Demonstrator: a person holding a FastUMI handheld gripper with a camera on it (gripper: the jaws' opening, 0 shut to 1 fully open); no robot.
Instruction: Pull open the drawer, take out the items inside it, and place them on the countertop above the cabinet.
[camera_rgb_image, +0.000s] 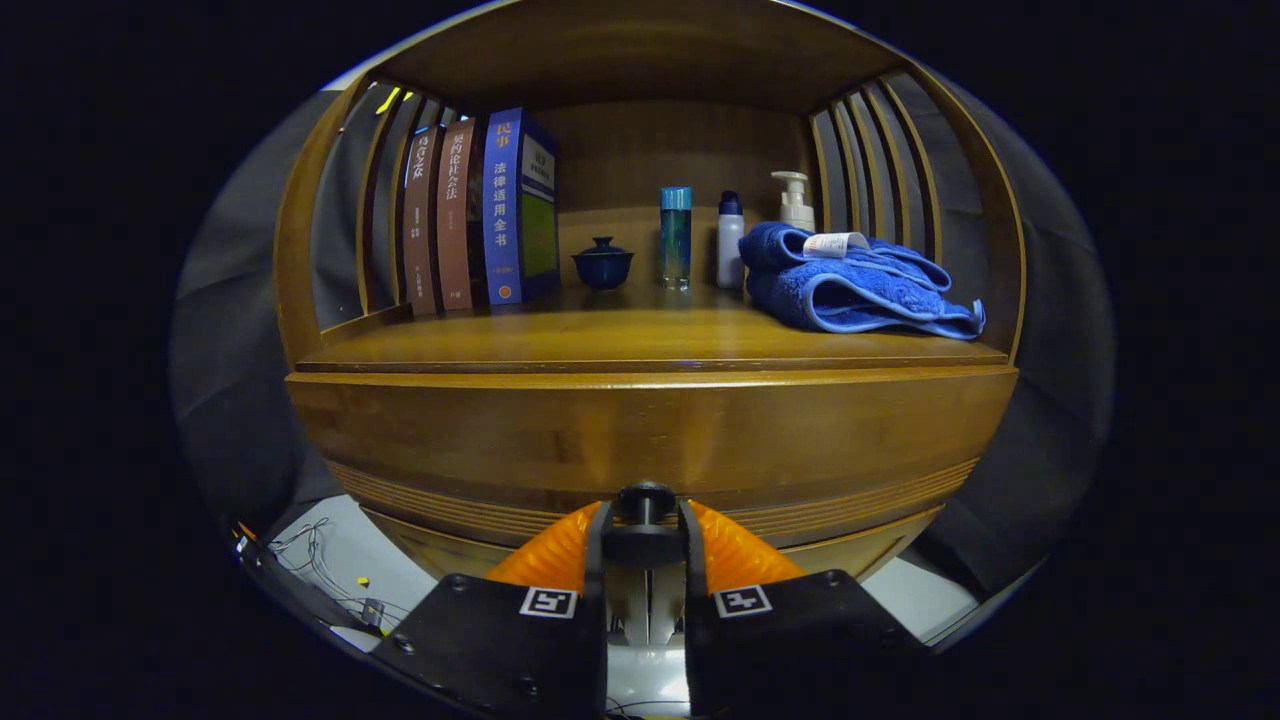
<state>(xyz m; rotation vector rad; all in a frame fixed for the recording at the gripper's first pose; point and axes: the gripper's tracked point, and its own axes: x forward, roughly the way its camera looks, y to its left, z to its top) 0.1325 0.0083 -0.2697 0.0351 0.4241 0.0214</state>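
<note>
So we've got the gripper (645, 520) closed snug on the dark drawer knob (645, 497) at bottom centre, both fingers pressing its sides. The drawer front (640, 440) looks barely open, if at all. Best bet: pull straight back and level, no twisting. The table (600, 340) at mid-frame has bare wood in front of the blue towel (850, 290) and lidded cup (602, 264).

The wooden countertop (640, 340) carries three upright books (470, 215) at its back left corner, a dark lidded cup (603, 263), a blue bottle (676, 237), a white bottle (730, 242) and a pump bottle (795, 202) along the back edge, and a folded blue towel (850, 290) at the right edge.
</note>
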